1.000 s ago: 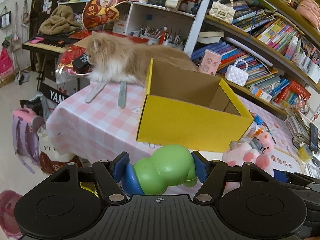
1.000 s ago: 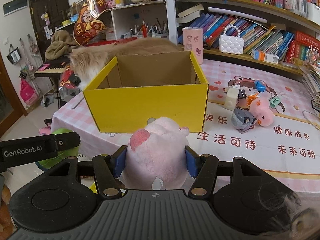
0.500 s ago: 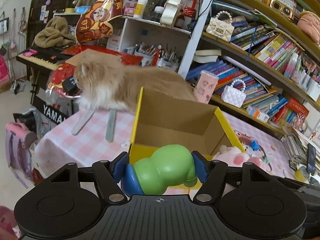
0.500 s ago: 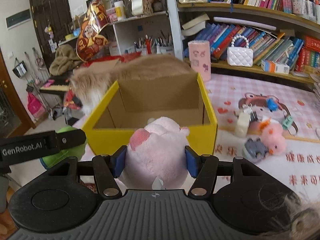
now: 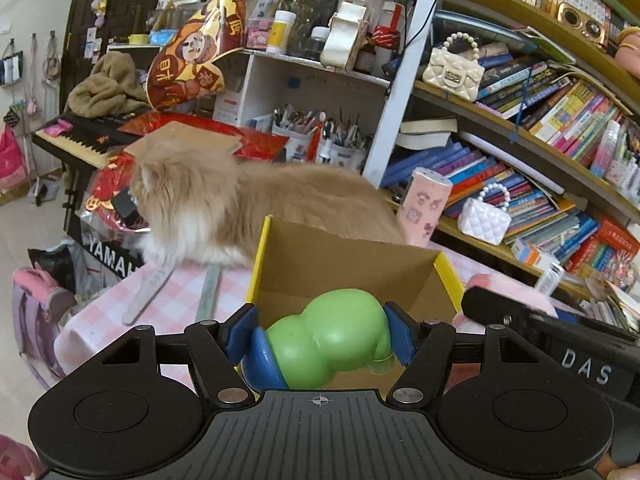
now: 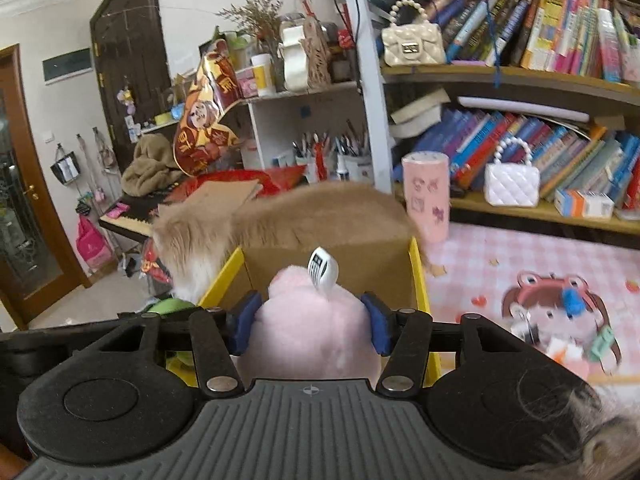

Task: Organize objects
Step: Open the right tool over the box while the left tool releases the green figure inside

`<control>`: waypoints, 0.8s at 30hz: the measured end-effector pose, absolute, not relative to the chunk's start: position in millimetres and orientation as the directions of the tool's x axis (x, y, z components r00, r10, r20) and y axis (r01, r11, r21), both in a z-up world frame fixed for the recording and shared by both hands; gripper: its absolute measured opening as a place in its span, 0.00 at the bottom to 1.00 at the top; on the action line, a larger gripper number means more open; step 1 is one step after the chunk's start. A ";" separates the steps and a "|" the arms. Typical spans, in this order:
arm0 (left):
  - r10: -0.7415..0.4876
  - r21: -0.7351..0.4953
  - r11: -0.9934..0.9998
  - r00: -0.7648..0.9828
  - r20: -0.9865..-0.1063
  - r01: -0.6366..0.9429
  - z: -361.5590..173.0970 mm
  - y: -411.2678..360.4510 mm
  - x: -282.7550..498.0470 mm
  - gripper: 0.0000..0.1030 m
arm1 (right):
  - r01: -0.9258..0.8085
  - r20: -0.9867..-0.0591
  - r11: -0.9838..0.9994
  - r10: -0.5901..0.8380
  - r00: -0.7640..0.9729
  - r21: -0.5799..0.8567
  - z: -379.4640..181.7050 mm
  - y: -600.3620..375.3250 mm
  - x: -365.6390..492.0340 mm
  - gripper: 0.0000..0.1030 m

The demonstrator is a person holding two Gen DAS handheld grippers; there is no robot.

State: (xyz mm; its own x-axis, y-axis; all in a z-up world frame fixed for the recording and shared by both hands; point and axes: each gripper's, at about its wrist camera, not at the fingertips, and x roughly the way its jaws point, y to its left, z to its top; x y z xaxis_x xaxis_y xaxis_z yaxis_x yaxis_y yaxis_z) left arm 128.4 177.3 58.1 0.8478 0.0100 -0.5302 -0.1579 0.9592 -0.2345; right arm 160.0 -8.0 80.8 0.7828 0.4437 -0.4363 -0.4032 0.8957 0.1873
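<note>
Toys ride in both grippers above the yellow box (image 5: 344, 264) near the bench's left edge. Left gripper (image 5: 320, 334) has its jaws clenched on the green toy (image 5: 332, 344), long axis lying crosswise between the pads, blue end leftward, the box's open mouth straight ahead and below. Right gripper (image 6: 310, 322) has jaws closing on the pink plush (image 6: 308, 328), tag pointing up, over the box's near wall. A cat (image 5: 224, 200) lies just behind the box.

The box (image 6: 416, 280) floor is hidden by the plush (image 6: 308, 332); table toys (image 6: 560, 332) (perhaps figurines) blur.
</note>
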 end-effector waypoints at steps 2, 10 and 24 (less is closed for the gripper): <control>0.019 -0.233 0.958 0.847 -0.532 -0.168 58.3 175.5 136.1 0.66 | -0.408 -0.437 0.888 0.459 0.773 0.210 81.2 -8.2 172.1 0.47; 0.041 -0.228 0.955 0.848 -0.529 -0.188 61.1 172.4 161.4 0.66 | -0.437 -0.420 0.865 0.501 0.757 0.245 89.1 -7.3 208.7 0.43; 0.057 -0.164 0.965 0.771 -0.635 -0.206 25.3 163.0 196.0 0.67 | -0.378 -0.575 0.887 0.460 0.677 0.264 38.8 -6.2 262.7 0.43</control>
State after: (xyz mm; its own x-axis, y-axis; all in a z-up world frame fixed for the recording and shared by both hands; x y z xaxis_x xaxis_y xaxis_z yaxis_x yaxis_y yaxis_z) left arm 196.0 163.0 25.3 0.7708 0.0566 -0.6345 -0.2061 0.9647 -0.1643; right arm 262.7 -6.2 38.8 0.6771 0.4596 -0.5747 -0.3781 0.8873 0.2640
